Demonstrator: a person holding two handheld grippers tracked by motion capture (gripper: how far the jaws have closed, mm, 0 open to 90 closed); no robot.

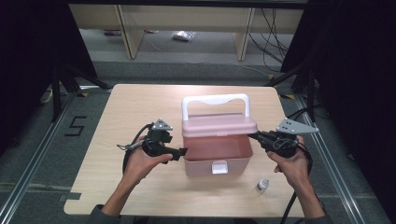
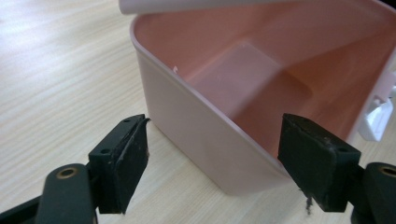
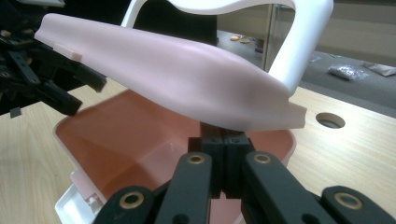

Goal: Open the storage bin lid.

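a: the left gripper (image 1: pixel 180 152) is seen left of centre in the high view, its jaws spread wide and nothing pinched; in the left gripper view the near corner of the pink box (image 2: pixel 224 154) sits between the two pads without being pressed. the right gripper (image 1: pixel 254 136) is clenched shut, its tip tucked under the edge of the lid (image 1: pixel 219 125), which is propped up by it rather than grasped.

b: and where is the box placed?

a: at the centre of the high view, on the wooden table (image 1: pixel 130 112), with a small bottle (image 1: pixel 262 185) lying apart from it toward the lower right.

b: how is it expected to handle?

a: it is judged to be light, since it is thin-walled plastic and empty. the walls are probably stiff enough to be gripped, yet smooth and glossy, so slipping may be expected under the pads. being so light, it could easily be pushed across the table. the wall or rim near the corner seems a fair place for a steadying hold; the white handle (image 1: pixel 215 101) would serve for carrying, and the white latch (image 1: pixel 219 167) at the front looks too small and delicate to be pulled hard.

b: its looks?

a: a pale pink rounded tub with a darker pink interior, a hinged pink lid raised at an angle, and a white arched handle standing above the lid.
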